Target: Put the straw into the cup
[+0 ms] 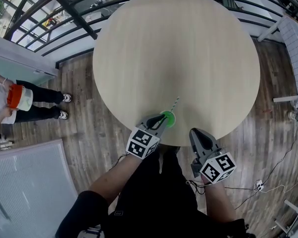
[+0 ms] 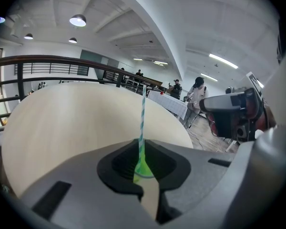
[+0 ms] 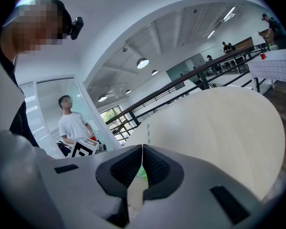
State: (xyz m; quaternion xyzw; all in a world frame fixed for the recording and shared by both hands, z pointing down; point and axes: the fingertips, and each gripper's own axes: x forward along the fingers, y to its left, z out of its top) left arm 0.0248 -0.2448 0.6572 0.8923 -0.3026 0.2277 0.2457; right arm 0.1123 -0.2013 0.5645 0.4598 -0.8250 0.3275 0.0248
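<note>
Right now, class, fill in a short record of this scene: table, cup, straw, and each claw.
table: round, pale wood
cup: green, near the front edge
straw: striped, standing in the cup
left claw: at the cup, jaws nearly together, grip on straw unclear
right claw: shut, empty, apart from the cup

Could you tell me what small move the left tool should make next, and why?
Probably open the left tool and ease it back. Its jaws look closed on the straw, whose lower end already sits in the green cup, so letting go should finish the job. The right tool is shut and empty.
</note>
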